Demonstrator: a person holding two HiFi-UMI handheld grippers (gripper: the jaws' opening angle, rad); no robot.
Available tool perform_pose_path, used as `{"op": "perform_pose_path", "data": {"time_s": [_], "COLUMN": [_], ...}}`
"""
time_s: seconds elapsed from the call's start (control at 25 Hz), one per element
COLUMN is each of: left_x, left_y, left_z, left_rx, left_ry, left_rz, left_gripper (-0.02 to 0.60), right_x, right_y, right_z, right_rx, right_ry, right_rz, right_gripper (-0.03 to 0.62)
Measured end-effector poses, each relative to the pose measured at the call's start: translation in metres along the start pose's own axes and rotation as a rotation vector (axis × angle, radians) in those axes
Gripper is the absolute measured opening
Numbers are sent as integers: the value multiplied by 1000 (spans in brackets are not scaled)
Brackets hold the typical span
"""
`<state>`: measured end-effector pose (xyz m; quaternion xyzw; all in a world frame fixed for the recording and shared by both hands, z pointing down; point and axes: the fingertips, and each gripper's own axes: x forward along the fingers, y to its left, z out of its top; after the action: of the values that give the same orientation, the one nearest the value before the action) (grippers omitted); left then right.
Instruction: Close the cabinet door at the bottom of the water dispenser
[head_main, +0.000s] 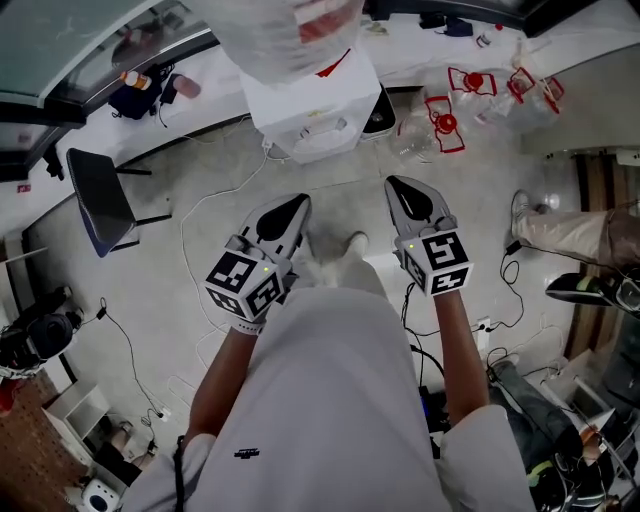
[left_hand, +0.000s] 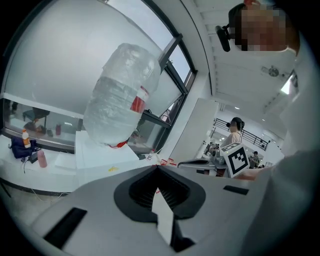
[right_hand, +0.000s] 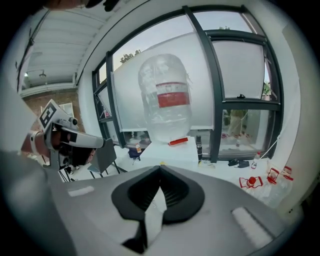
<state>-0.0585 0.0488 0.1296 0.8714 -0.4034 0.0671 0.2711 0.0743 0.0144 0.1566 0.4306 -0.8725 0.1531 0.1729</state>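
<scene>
The white water dispenser (head_main: 310, 110) stands ahead of me with a big clear bottle (head_main: 280, 30) on top. From above, its lower cabinet door is hidden, so I cannot tell how it stands. My left gripper (head_main: 300, 203) and right gripper (head_main: 393, 183) hang side by side over the floor, short of the dispenser and touching nothing. In the left gripper view the tips (left_hand: 158, 167) meet with nothing between them, and the bottle (left_hand: 120, 100) rises beyond. The right gripper (right_hand: 160, 167) is likewise shut and empty, facing the dispenser (right_hand: 167, 150).
A black chair (head_main: 100, 200) stands to the left. Red-and-clear holders (head_main: 445, 125) lie on the floor at the right, near a seated person's leg (head_main: 570, 235). Cables (head_main: 195, 250) trail across the floor. Windows (right_hand: 240, 75) are behind the dispenser.
</scene>
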Motion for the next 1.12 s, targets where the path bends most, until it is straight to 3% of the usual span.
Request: {"op": "perform_pose_path", "data": {"time_s": [0.64, 1.12], "left_x": [-49, -53], "left_y": [-36, -59], "left_z": [45, 48], "left_rx": [89, 95], "left_ry": [-95, -112], "left_rz": [-42, -63], "left_gripper": [6, 6], "right_x": [-95, -115], "right_y": [34, 52], "right_z": [33, 68], "right_rx": [-31, -86], "right_ry": [-100, -204], "right_rz": [-76, -44], "right_gripper": [11, 11]}}
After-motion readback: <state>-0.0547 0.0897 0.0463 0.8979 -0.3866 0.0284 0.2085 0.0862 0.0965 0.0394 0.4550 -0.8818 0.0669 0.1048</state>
